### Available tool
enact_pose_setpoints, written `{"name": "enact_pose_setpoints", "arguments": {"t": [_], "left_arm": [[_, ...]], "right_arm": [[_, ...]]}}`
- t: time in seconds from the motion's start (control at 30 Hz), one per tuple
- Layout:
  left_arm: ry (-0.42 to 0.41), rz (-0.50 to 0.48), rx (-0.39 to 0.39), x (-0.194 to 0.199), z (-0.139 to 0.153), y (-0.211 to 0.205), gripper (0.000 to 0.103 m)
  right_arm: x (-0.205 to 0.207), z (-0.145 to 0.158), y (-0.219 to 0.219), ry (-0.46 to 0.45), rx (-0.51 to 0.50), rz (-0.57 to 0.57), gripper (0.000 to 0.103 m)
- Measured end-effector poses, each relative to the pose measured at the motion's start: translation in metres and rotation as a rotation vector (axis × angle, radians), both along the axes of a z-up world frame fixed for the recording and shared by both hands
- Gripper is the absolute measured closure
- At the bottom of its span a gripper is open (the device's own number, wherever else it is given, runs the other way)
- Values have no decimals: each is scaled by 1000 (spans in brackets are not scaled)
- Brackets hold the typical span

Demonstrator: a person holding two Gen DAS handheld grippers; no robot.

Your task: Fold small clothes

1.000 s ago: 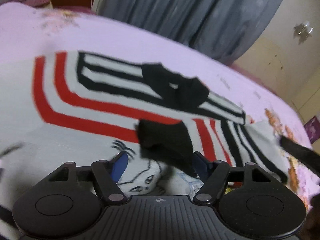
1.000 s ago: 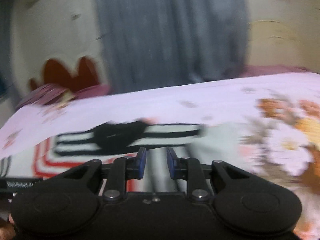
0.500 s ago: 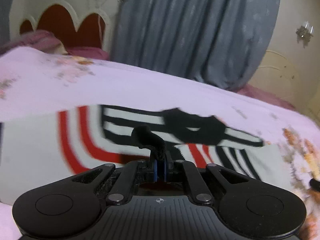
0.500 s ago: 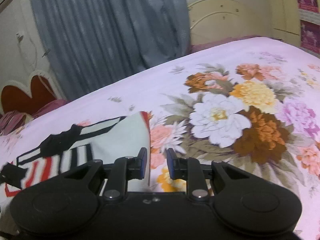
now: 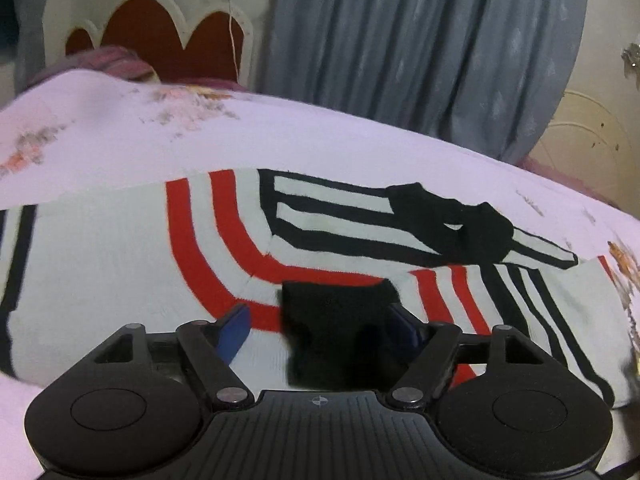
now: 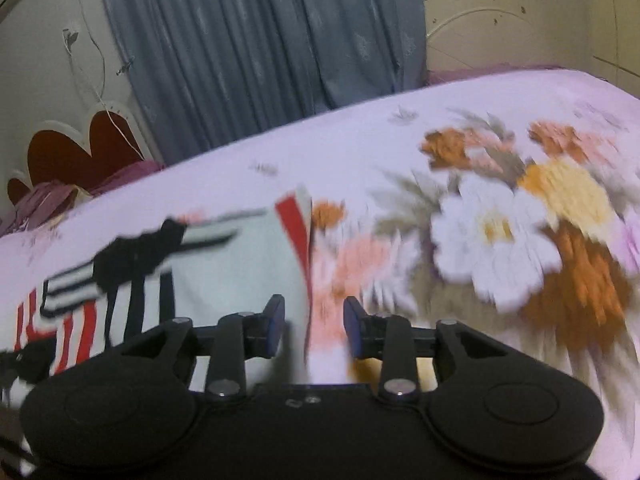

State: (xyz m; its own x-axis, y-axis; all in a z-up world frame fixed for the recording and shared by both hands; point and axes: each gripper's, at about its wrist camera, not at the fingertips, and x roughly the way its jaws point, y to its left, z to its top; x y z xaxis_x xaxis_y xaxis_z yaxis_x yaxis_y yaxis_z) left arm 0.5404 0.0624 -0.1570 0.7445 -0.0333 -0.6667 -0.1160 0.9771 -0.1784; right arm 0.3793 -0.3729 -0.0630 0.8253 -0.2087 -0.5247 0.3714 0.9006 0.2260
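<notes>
We see a white top (image 5: pixel 120 264) with red and black stripes lying flat on the flowery bed (image 6: pixel 400 152). Our left tool (image 5: pixel 320 326) has just opened wide. A black bit of cloth (image 5: pixel 332 320) sits between its blue pads, but they do not squeeze it. Our right tool (image 6: pixel 314 326) has just opened a little over the top's right edge, and it holds nothing.
</notes>
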Motion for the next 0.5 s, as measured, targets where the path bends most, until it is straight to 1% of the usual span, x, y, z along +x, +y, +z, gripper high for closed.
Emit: {"name": "enact_pose_setpoints", "arguments": {"t": [0.03, 0.07, 0.1, 0.17, 0.2, 0.23, 0.27, 0.3, 0.33, 0.37, 0.43, 0.47, 0.5], "left_arm": [[8, -4, -19, 4, -1, 2, 41], [16, -5, -28, 8, -3, 3, 46], [30, -8, -25, 12, -5, 4, 54], [36, -12, -20, 18, -9, 2, 61], [36, -18, -20, 20, -10, 0, 73], [37, -30, -22, 21, -10, -2, 97], [34, -40, -58, 22, -8, -2, 97], [18, -40, -82, 19, -5, -4, 97], [-4, -52, -79, 18, -2, -9, 97], [-13, -65, -55, 19, 0, -16, 97], [12, -76, -26, 25, -3, -25, 97], [27, -72, -13, 27, -6, -26, 97], [32, -73, -11, 28, -8, -24, 97]], "right_arm": [[11, 2, -6, 6, 3, 6, 67], [24, 2, -11, 16, 8, 19, 67], [36, 0, -15, 29, 19, 33, 67], [54, -7, -20, 66, 47, 56, 67], [59, -10, -20, 78, 58, 71, 67], [63, -13, -19, 94, 61, 86, 75], [64, -14, -17, 101, 50, 113, 88], [63, -13, -14, 99, 15, 124, 93], [59, -11, -15, 89, -19, 119, 93], [56, -11, -19, 81, -25, 99, 93], [60, -22, -32, 146, -52, 46, 102], [62, -26, -39, 170, -46, 23, 103], [61, -27, -44, 165, -22, 23, 103]]}}
